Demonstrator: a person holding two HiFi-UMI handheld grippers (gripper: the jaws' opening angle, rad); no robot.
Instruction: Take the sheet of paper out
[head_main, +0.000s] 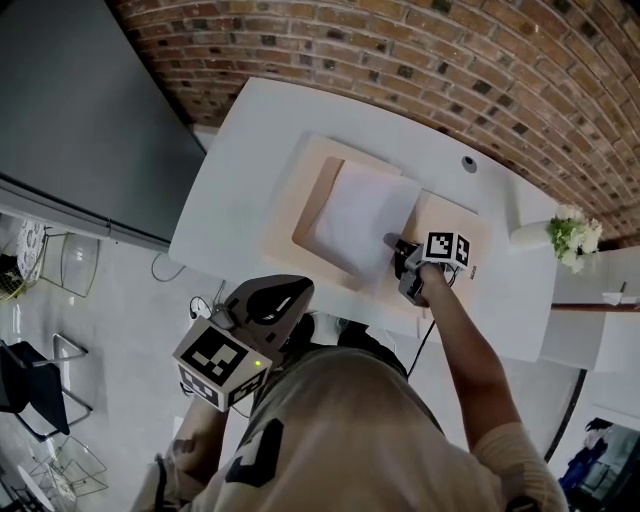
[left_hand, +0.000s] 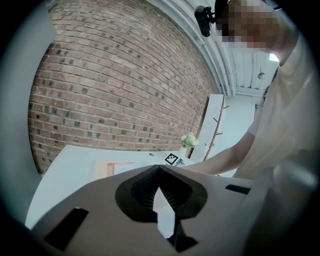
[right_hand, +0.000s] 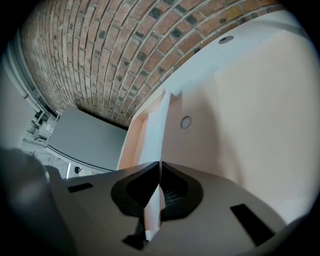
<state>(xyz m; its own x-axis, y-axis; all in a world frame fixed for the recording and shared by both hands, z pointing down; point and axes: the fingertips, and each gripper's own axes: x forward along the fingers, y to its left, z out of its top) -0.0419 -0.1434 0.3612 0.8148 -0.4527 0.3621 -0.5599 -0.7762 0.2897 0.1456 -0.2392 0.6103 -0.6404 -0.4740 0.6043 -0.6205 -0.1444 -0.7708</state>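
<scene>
On the white table (head_main: 235, 190): our white sheet of paper (head_main: 360, 225) lies on the open peach cardboard folder (head_main: 310, 170).
Right gripper (right_hand: 159, 167): fingers pinching the sheet's right edge.
Left gripper (left_hand: 159, 170): near us, fingers pressed together, empty.

Ahead of you a red brick wall (head_main: 420, 50) runs along the far side of the white table (head_main: 240, 200), with a small bunch of white flowers (head_main: 572, 238) at its right end. To your left stands a large dark grey panel (head_main: 70, 110). Below it, on the pale floor (head_main: 130, 300), are a clear chair (head_main: 75, 262) and a black chair (head_main: 30, 390), in even daylight.
</scene>
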